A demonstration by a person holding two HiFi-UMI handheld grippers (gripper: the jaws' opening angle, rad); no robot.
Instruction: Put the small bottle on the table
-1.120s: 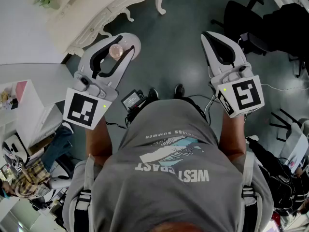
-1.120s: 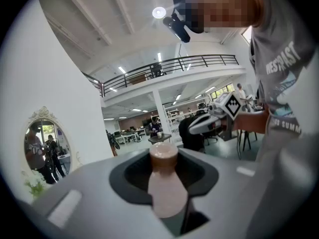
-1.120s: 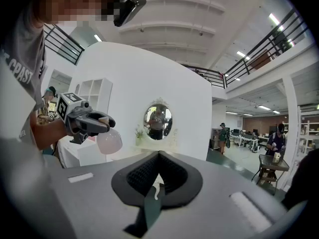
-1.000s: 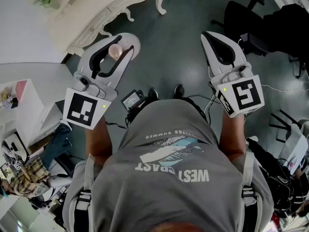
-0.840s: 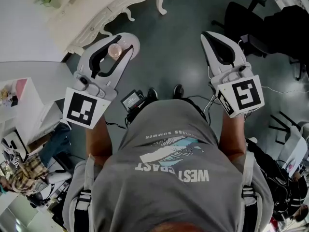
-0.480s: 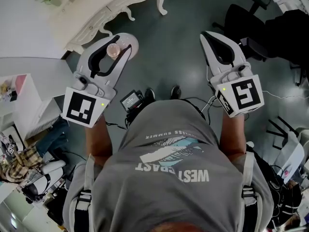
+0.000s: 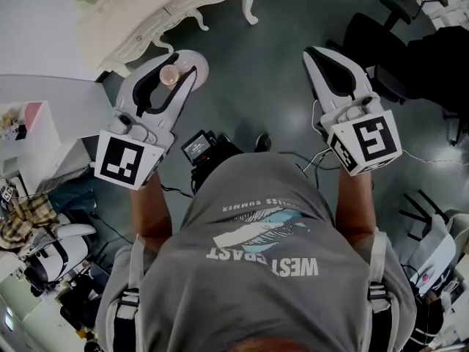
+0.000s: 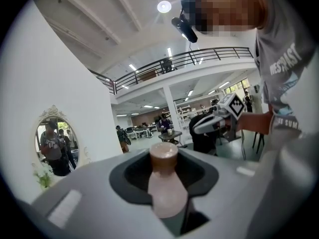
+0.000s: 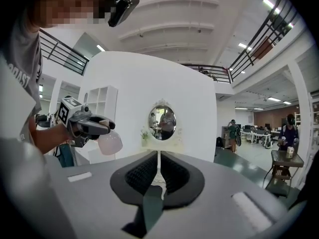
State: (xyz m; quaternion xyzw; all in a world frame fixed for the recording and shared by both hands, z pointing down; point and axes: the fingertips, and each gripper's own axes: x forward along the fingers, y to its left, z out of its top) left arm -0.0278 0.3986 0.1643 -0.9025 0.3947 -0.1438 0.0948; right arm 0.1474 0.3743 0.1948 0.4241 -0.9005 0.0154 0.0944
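Note:
The small bottle [image 7: 170,74], pinkish and translucent with a brown cap, sits upright between the jaws of my left gripper [image 7: 179,68], which is shut on it and held out level over the grey floor. The left gripper view shows the bottle [image 8: 167,185] close up between the dark pads. My right gripper [image 7: 314,53] is held out beside it at the same height, jaws together with nothing in them. From the right gripper view I see the left gripper [image 9: 89,125] carrying the bottle [image 9: 109,143]. The white ornate table [image 7: 165,13] stands ahead to the left, with a mirror [image 9: 160,121] on it.
A white shelf unit [image 7: 29,127] stands at the left. Black office chairs [image 7: 381,39] are at the upper right. More chairs and cables [image 7: 432,218] lie at the right. A small black device [image 7: 198,147] hangs at the person's chest.
Both grippers keep their pose in front of the body while the floor and furniture slide past. The white table has shifted up in the view. The bottle stays in the left gripper.

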